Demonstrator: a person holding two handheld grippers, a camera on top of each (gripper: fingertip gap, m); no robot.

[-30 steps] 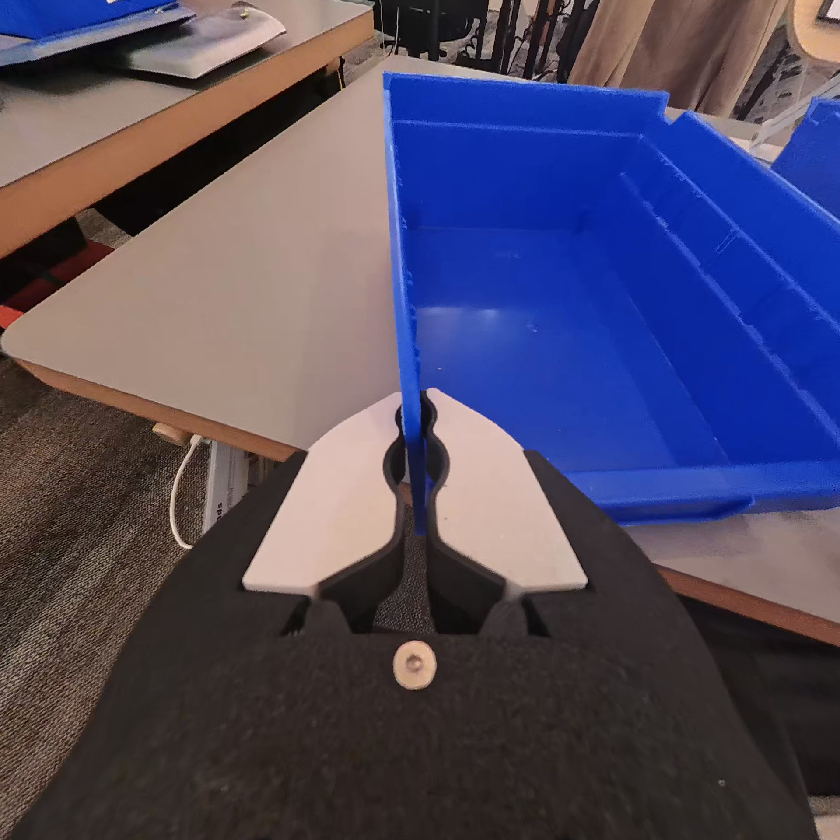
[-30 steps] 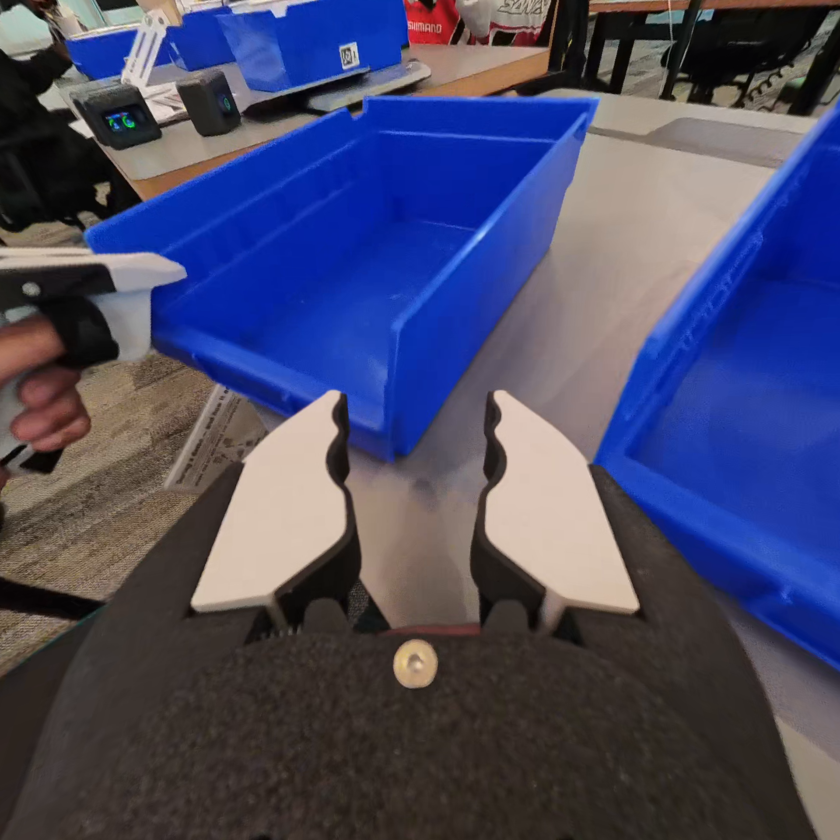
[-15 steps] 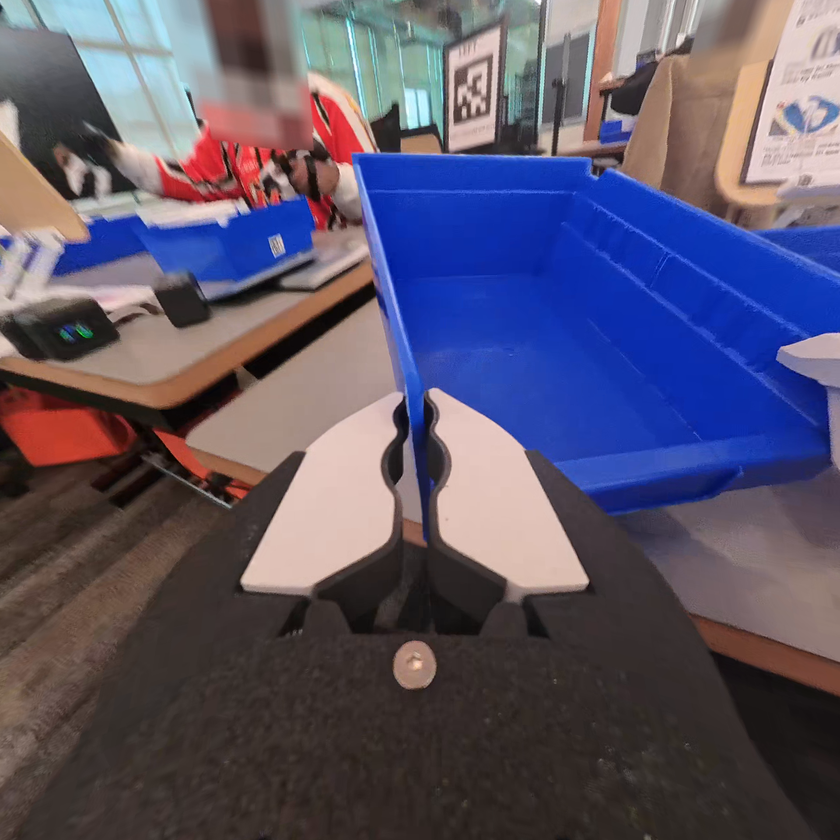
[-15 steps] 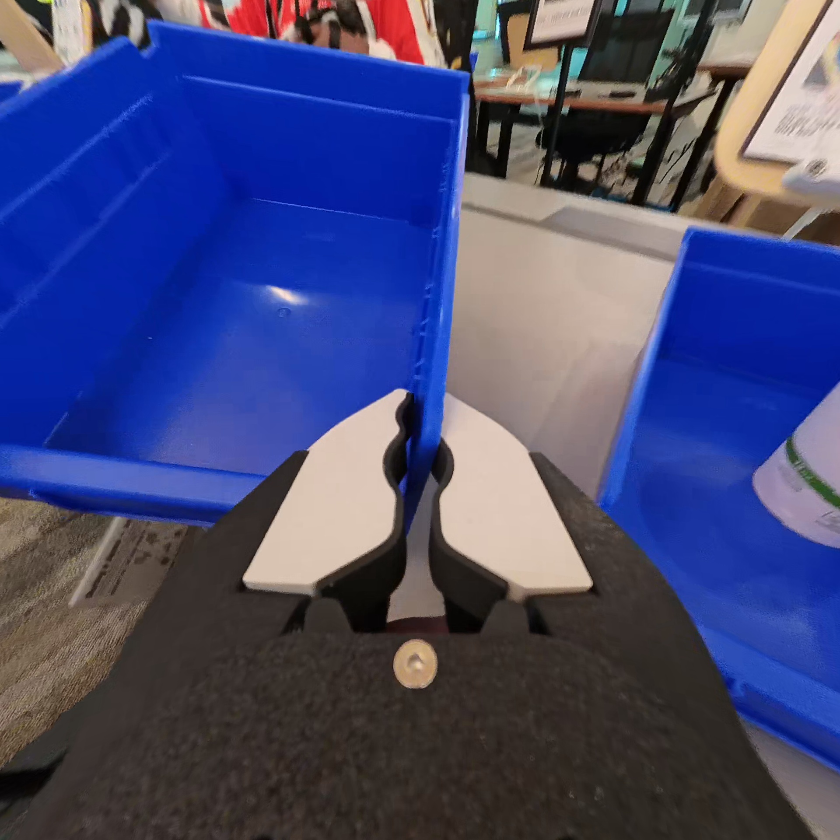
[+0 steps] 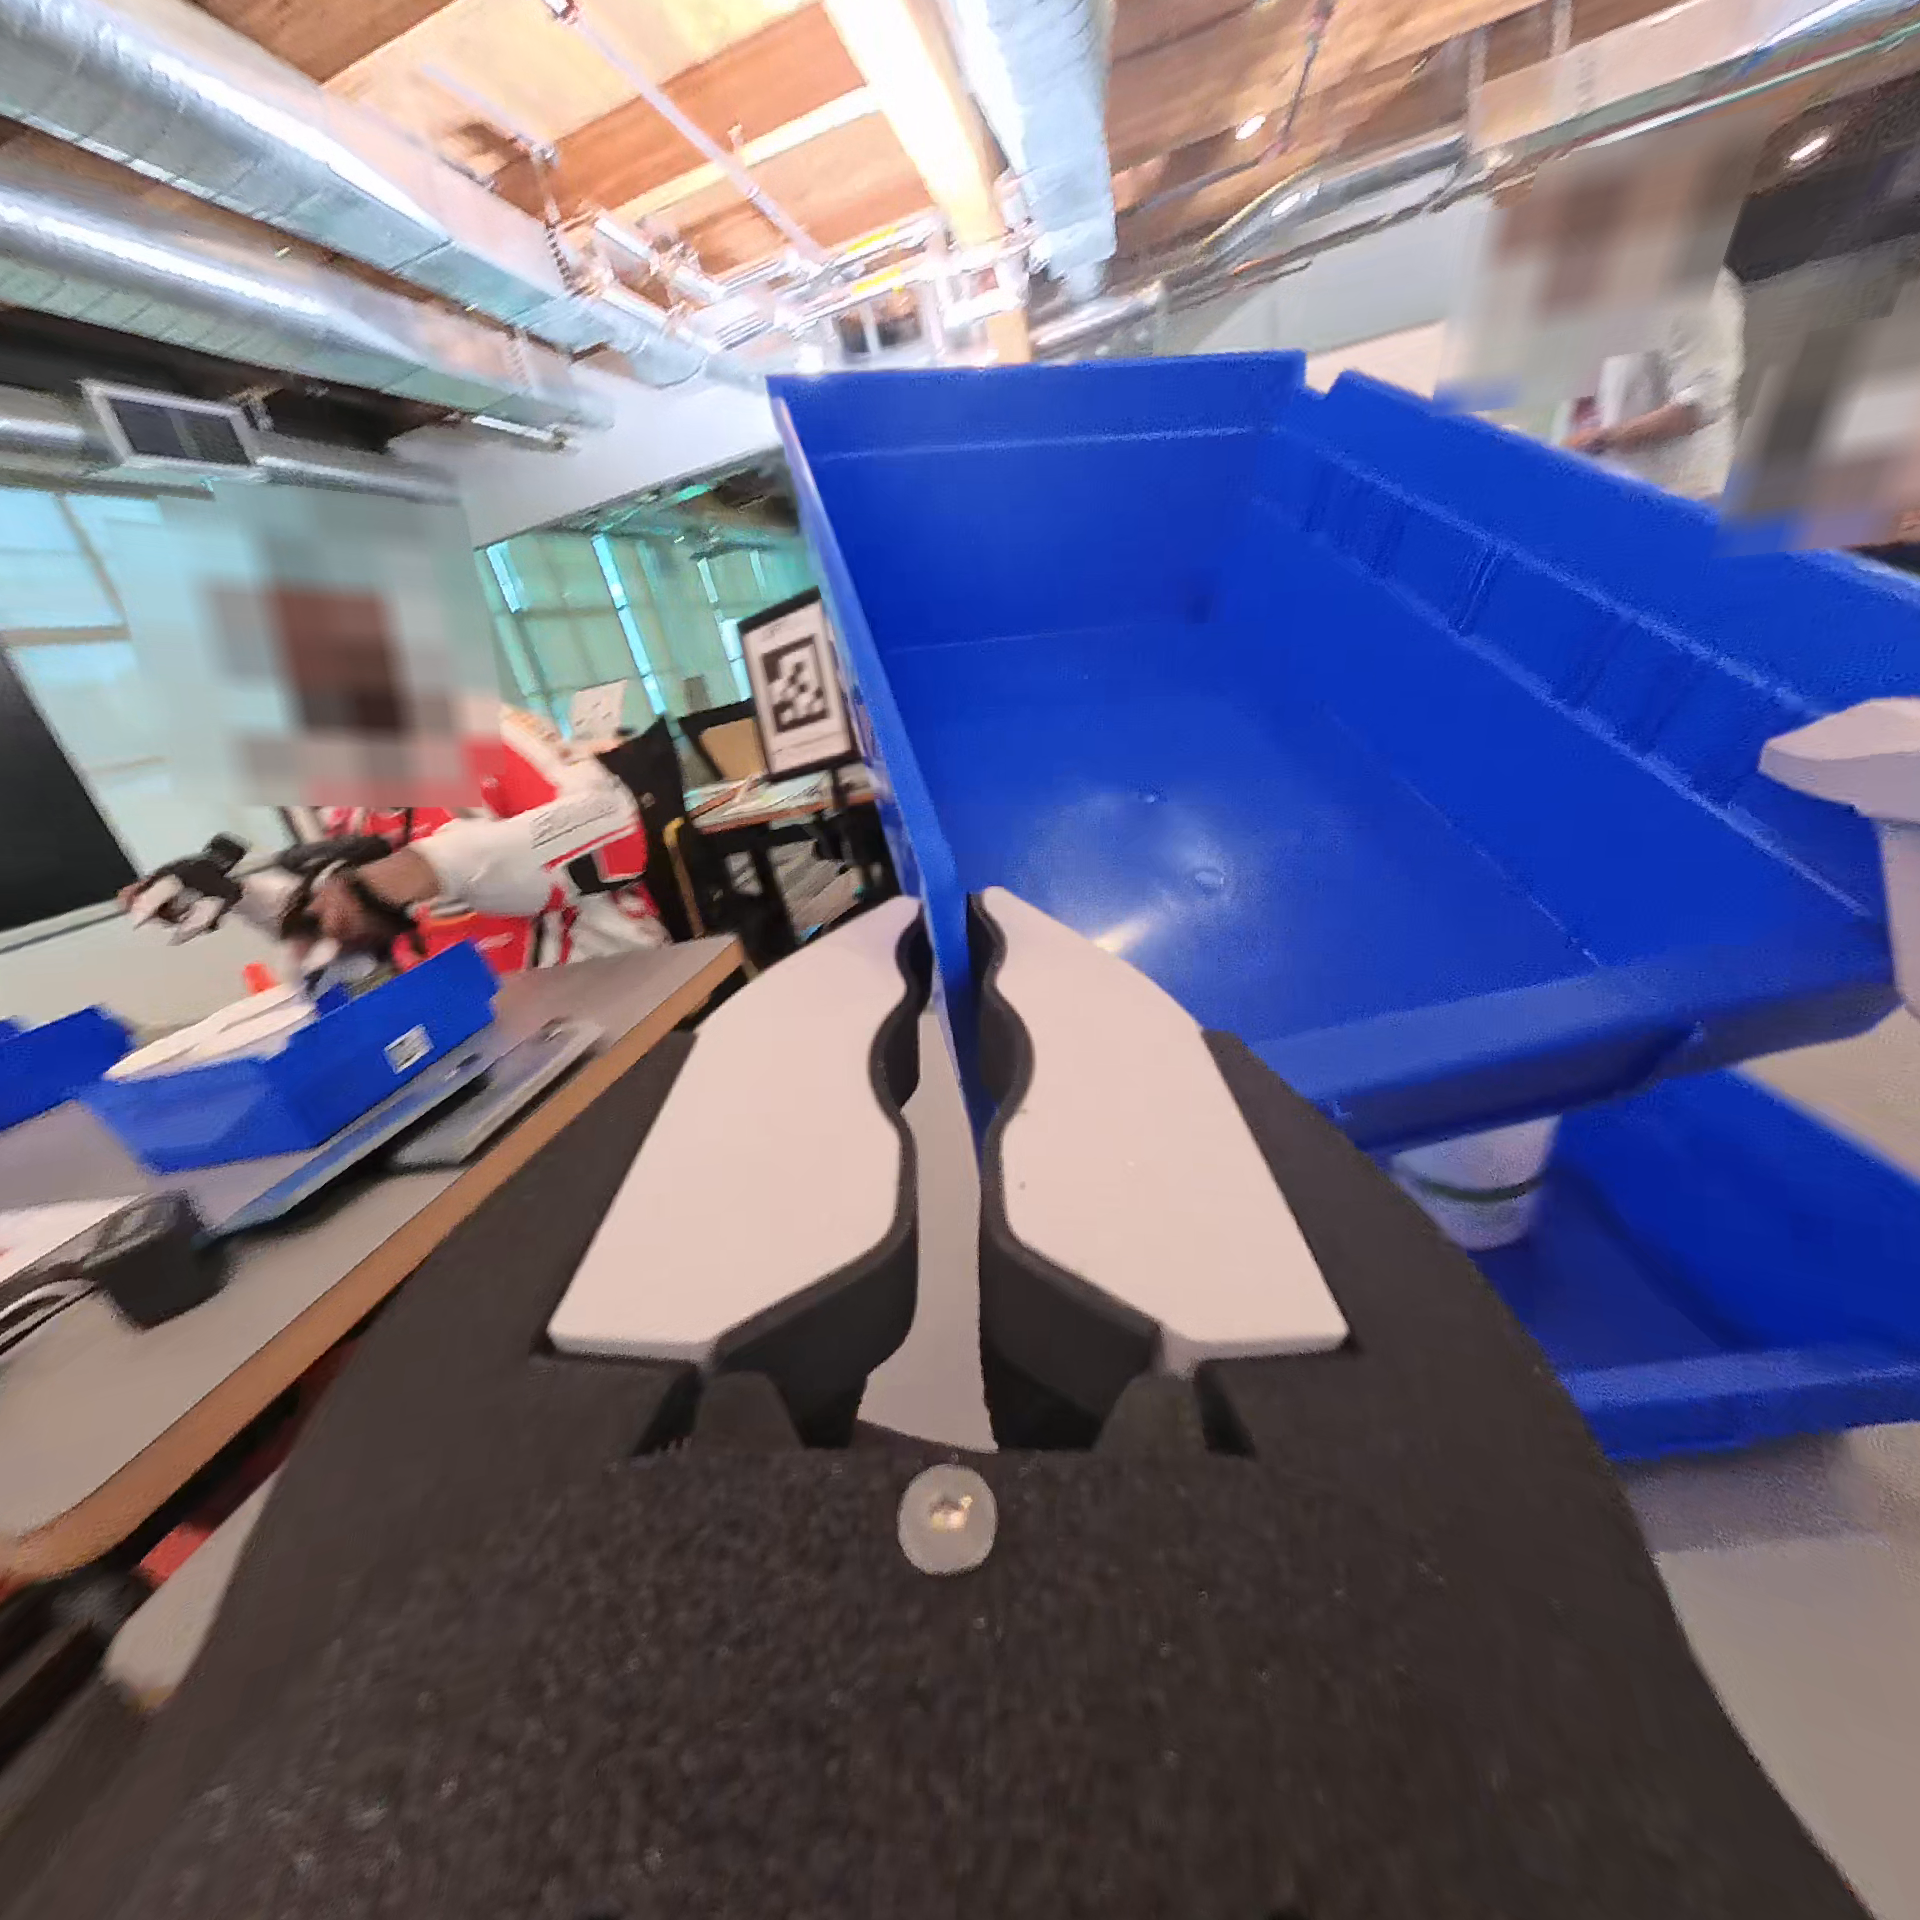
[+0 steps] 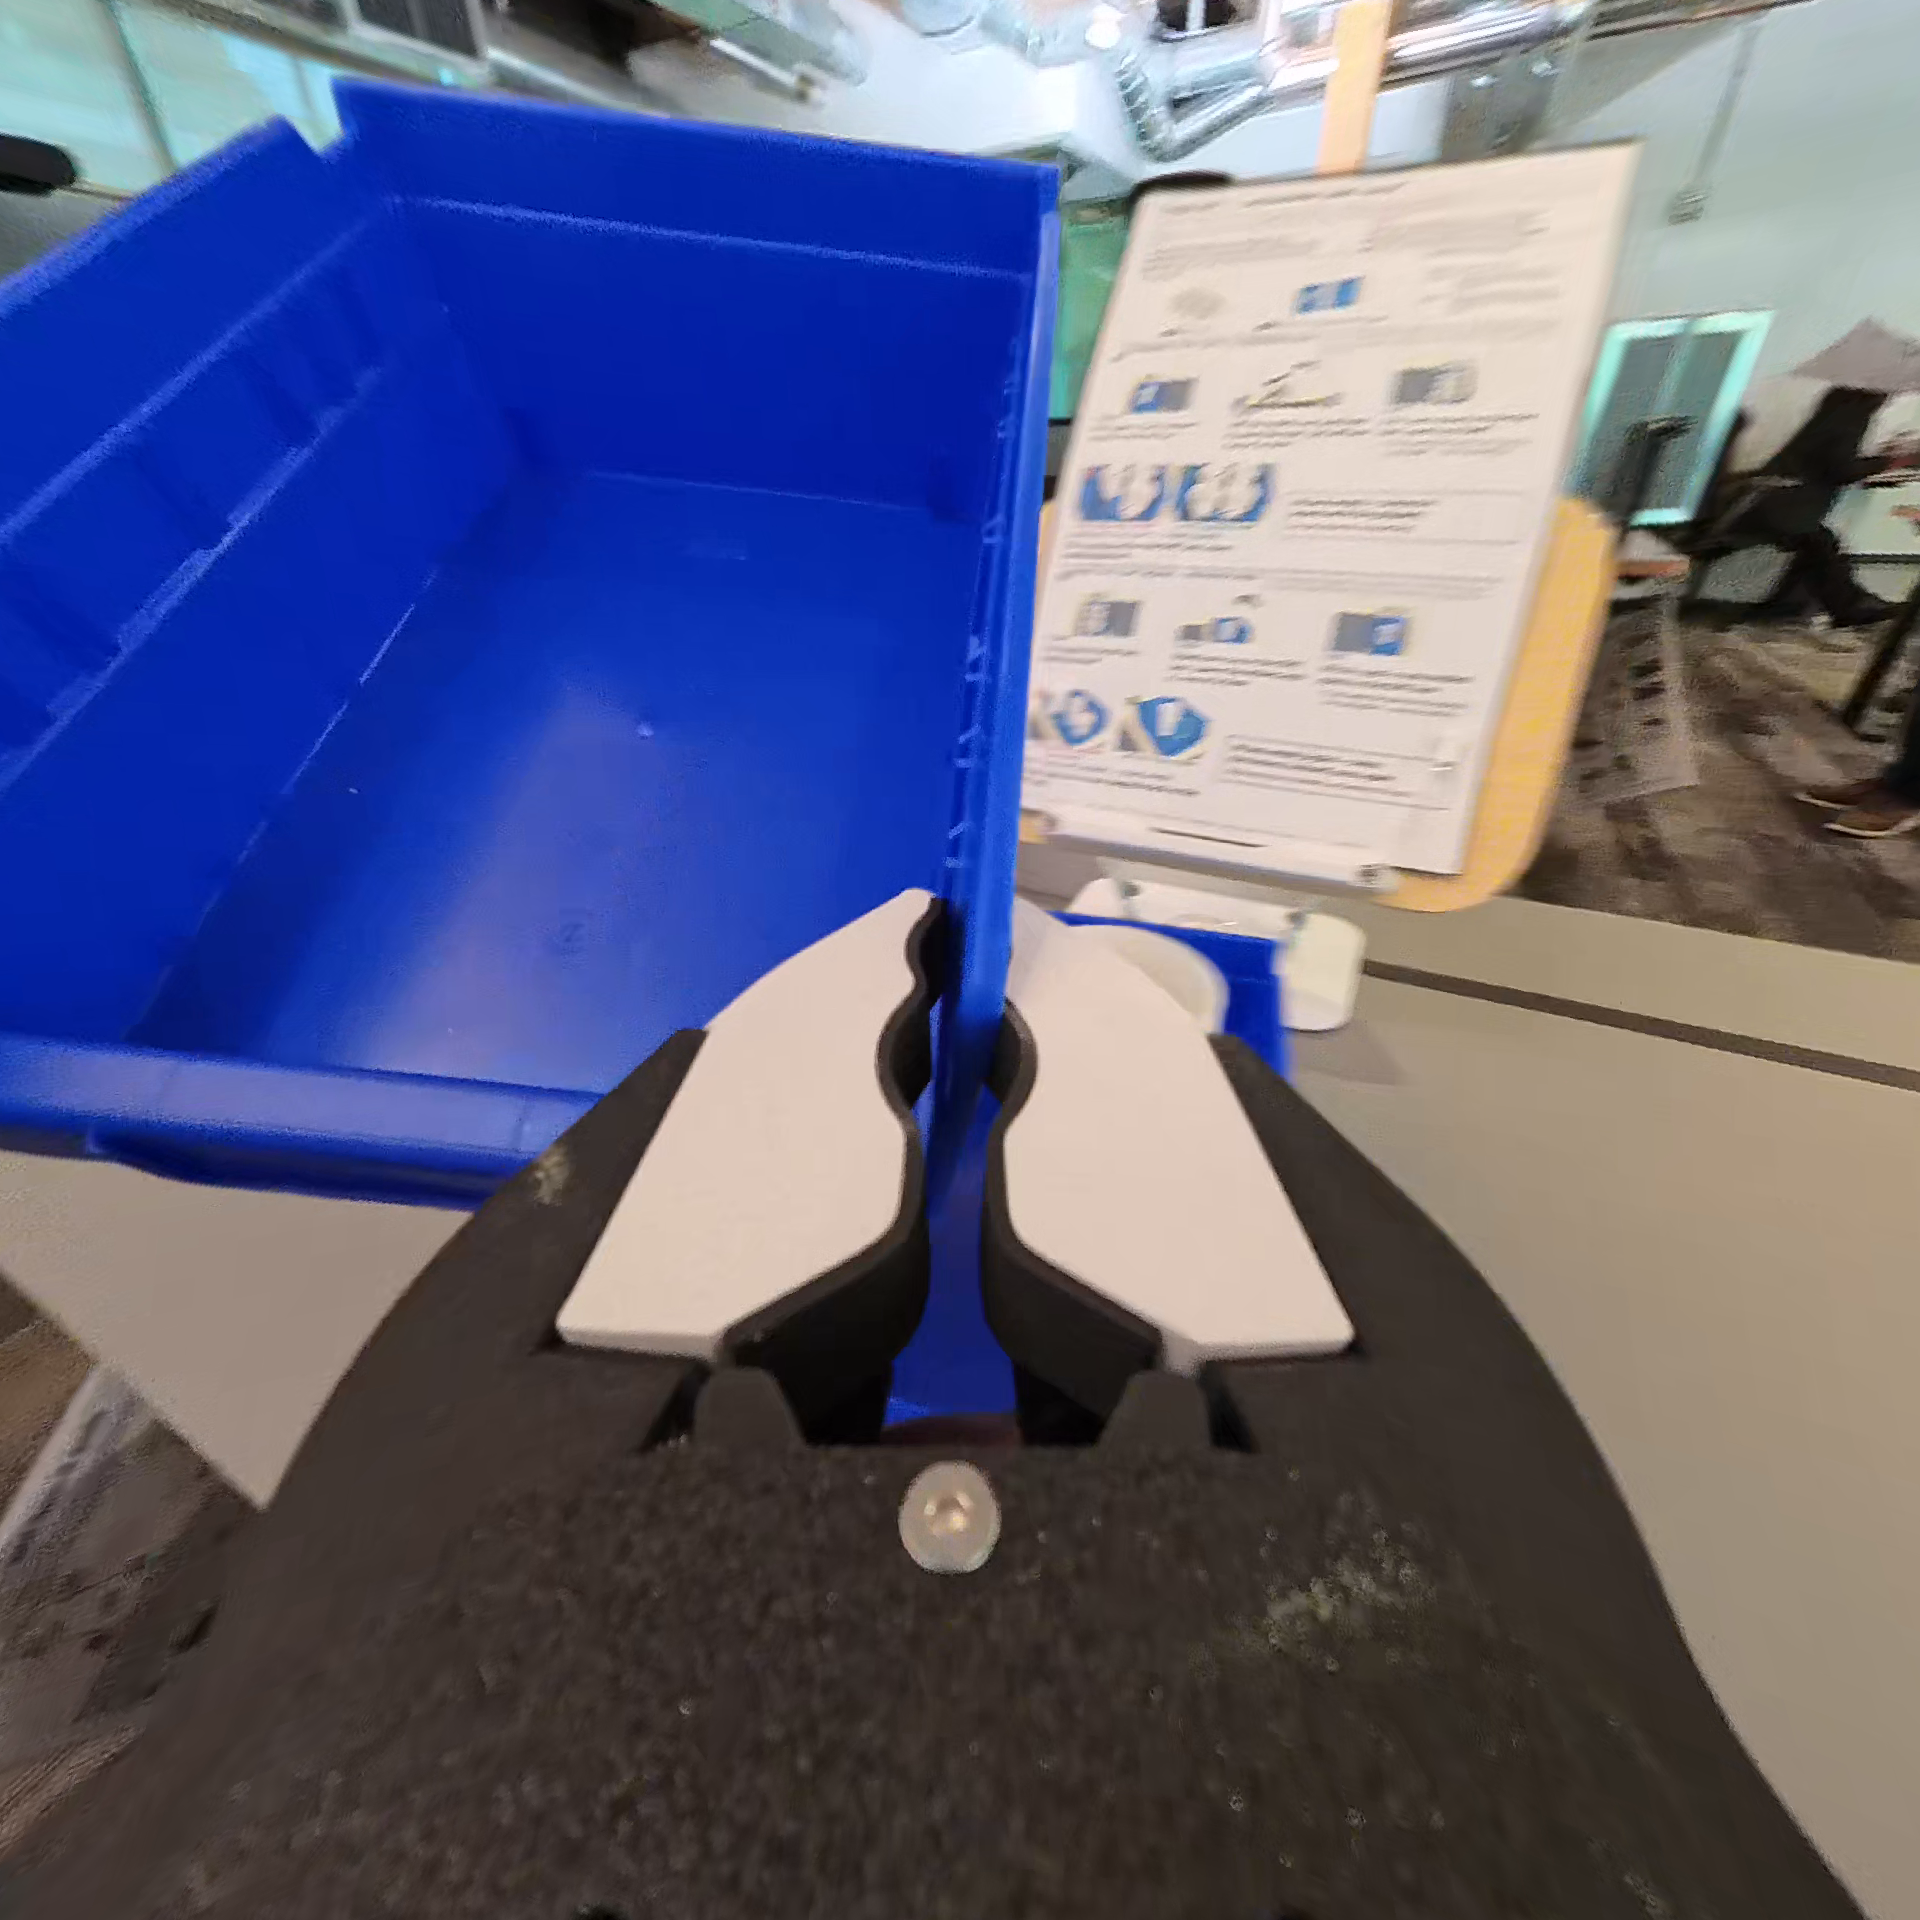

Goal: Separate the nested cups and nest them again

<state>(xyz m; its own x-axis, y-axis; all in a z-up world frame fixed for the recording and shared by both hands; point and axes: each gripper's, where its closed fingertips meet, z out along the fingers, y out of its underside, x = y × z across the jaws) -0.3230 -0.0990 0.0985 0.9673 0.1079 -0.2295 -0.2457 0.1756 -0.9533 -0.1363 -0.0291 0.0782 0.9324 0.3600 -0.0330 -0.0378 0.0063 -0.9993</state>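
Note:
An empty blue bin (image 5: 1299,790) hangs in the air, tilted, held by both grippers. My left gripper (image 5: 945,914) is shut on its left wall. My right gripper (image 6: 971,914) is shut on its right wall (image 6: 987,644), and its finger shows at the right edge of the left wrist view (image 5: 1860,758). Under the lifted bin stands a second blue bin (image 5: 1714,1247) with a white cup with a green band (image 5: 1475,1184) in it. In the right wrist view a white cup rim (image 6: 1179,971) shows behind my fingers in that second bin (image 6: 1252,1003).
The grey table (image 6: 1558,1247) lies below. An instruction sheet on a wooden stand (image 6: 1320,499) stands at its far side, with a small white object (image 6: 1325,977) at its foot. A neighbouring desk (image 5: 312,1247) holds blue bins, and a person works there.
My right gripper has shut on the empty bin's right wall. Both grippers have lifted the bin off the table, tilted it up and carried it over the second bin.

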